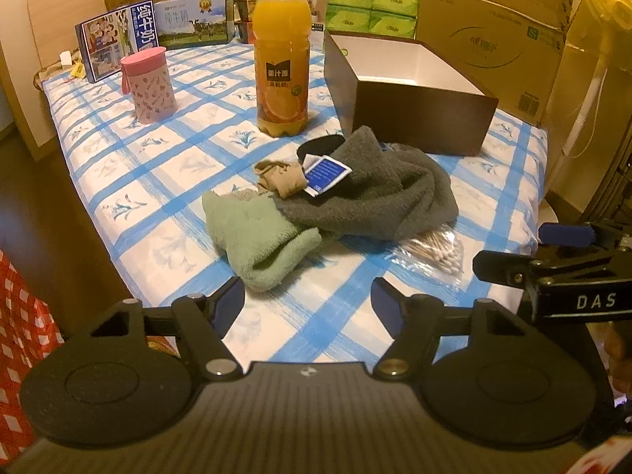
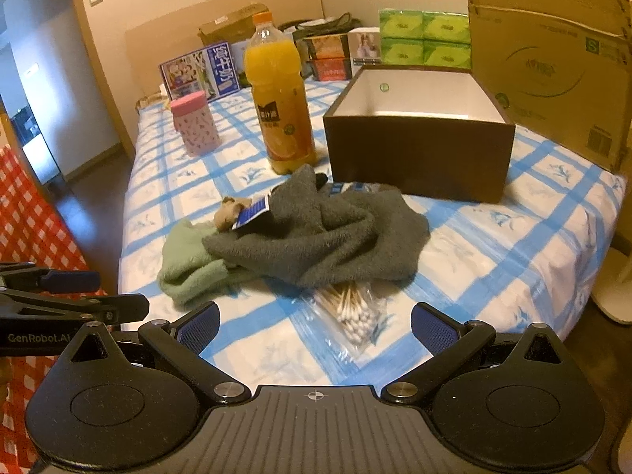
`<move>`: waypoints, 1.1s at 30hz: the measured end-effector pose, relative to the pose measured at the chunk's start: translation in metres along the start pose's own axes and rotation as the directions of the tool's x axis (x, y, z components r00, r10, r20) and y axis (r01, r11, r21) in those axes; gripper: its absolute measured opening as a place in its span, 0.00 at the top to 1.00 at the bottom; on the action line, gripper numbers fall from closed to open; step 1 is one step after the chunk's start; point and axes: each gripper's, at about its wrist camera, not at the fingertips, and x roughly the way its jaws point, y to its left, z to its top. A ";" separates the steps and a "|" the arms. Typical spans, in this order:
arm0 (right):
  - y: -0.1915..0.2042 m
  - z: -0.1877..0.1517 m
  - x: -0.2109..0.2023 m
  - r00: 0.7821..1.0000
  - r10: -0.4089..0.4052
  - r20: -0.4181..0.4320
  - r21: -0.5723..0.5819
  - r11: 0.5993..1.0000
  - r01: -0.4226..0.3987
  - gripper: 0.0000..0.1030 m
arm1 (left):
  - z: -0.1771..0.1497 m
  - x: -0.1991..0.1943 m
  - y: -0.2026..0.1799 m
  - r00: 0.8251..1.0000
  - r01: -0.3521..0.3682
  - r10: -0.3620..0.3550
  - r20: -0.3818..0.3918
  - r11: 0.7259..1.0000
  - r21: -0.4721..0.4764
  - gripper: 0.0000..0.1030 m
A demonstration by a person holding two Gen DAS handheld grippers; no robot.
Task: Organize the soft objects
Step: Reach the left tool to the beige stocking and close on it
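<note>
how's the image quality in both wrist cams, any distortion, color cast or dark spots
Left wrist view: warm yellow cast, strong fisheye bending of the table edges, dim corners, the orange juice bottle sharp. Right wrist view: same curvature and cast, a cooler blue patch at far left, the brown box front in shadow.
</note>
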 end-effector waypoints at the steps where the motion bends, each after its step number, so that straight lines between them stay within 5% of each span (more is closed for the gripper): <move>1: 0.000 0.002 0.002 1.000 0.002 0.005 -0.002 1.000 -0.002 0.00 | 0.001 0.001 0.001 1.000 0.000 0.000 0.005 1.000 0.000 0.36; 17: 0.013 0.044 0.064 0.990 0.135 0.035 -0.017 0.991 -0.134 0.48 | 0.035 0.041 0.022 0.999 -0.010 0.011 0.045 1.000 -0.013 0.45; 24: 0.017 0.058 0.102 0.980 0.196 0.033 0.052 0.979 -0.198 0.50 | 0.051 0.069 0.031 0.999 -0.009 0.010 0.035 0.999 -0.031 0.53; 33: 0.010 0.062 0.148 0.970 0.244 -0.017 0.198 0.951 -0.236 0.69 | 0.062 0.102 0.049 1.000 -0.027 0.028 0.008 0.998 -0.063 0.53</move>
